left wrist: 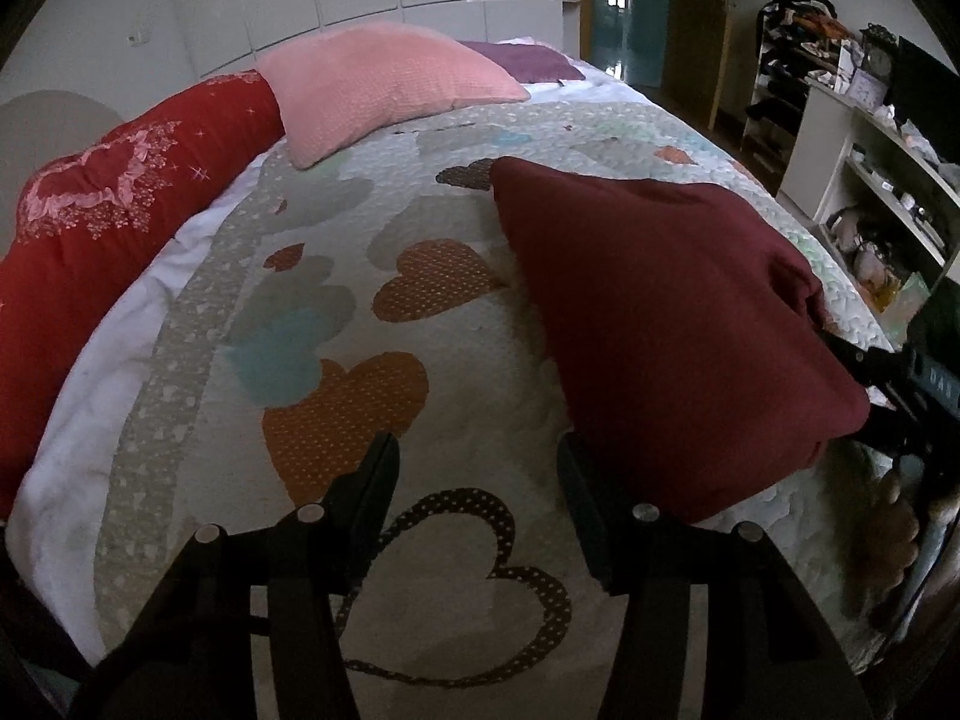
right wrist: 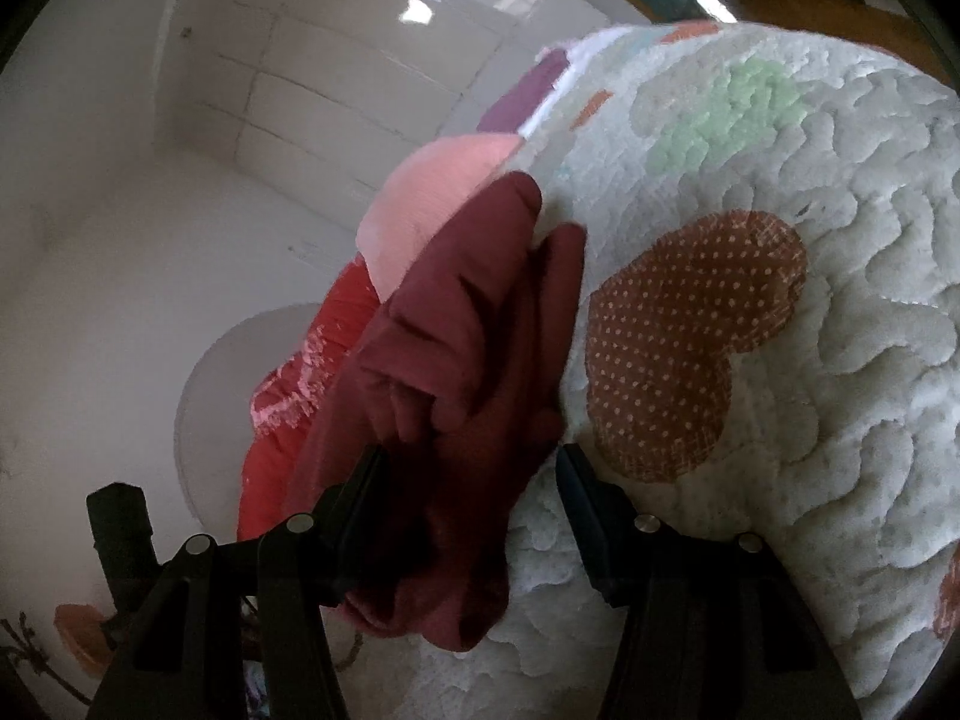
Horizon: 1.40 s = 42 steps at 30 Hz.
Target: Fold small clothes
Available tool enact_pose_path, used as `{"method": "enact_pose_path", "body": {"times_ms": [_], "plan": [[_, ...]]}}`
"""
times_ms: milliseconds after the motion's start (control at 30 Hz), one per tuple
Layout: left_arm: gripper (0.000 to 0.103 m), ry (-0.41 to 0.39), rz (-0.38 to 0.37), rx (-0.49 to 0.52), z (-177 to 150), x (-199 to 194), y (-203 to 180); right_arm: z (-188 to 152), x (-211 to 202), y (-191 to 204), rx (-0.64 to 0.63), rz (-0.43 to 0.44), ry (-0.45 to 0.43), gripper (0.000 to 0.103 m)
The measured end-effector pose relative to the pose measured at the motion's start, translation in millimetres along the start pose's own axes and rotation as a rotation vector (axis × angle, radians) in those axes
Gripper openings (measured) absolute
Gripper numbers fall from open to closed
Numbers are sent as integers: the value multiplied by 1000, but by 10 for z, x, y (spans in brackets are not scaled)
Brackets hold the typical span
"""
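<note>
The dark maroon soft knit garment point(right wrist: 456, 360) bunches between my right gripper point(right wrist: 471, 498) jaws, which stand apart, not visibly pinching; it looks light and floppy, so I'd take its edge. My left gripper point(left wrist: 477, 504) is released beside it, over the quilted heart-print bedspread point(left wrist: 336, 300); pink cushion point(left wrist: 384, 90) beyond.

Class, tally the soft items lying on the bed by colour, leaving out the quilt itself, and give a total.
Maroon garment: 1
Pink pillow: 1
Red patterned cushion: 1
Purple cloth: 1
Total: 4
</note>
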<state>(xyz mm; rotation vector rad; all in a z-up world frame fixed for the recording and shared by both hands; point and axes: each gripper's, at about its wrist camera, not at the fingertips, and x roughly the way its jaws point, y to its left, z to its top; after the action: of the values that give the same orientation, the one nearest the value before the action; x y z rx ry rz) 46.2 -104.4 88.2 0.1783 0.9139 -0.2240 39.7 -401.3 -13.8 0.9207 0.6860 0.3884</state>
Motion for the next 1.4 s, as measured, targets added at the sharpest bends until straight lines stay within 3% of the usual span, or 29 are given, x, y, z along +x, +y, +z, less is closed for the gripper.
{"method": "enact_pose_path", "body": {"times_ms": [133, 267, 533, 667, 800, 900, 1000, 1167, 1233, 1400], "plan": [[54, 6, -10, -10, 20, 32, 33, 161, 134, 37, 53, -34, 85, 68], [55, 10, -29, -20, 63, 87, 64, 304, 268, 131, 53, -75, 115, 72], [58, 64, -266, -169, 302, 479, 231, 490, 549, 196, 9, -112, 122, 76], [68, 84, -363, -233, 411, 785, 287, 541, 678, 243, -13, -124, 117, 76], [74, 166, -525, -413, 365, 1054, 445, 536, 747, 226, 2, -116, 86, 76], [74, 173, -541, -467, 315, 1067, 449, 513, 771, 235, 3, -123, 67, 72], [73, 188, -551, -526, 287, 1051, 450, 507, 765, 233, 42, -104, 78, 62], [73, 165, -658, -686, 181, 1026, 691, 484, 730, 273, 68, -119, 83, 58], [73, 138, -669, -660, 227, 957, 683, 468, 735, 251, 85, -116, 87, 58], [74, 94, -647, -479, 440, 743, 353, 459, 736, 183, 101, -106, 100, 61]]}}
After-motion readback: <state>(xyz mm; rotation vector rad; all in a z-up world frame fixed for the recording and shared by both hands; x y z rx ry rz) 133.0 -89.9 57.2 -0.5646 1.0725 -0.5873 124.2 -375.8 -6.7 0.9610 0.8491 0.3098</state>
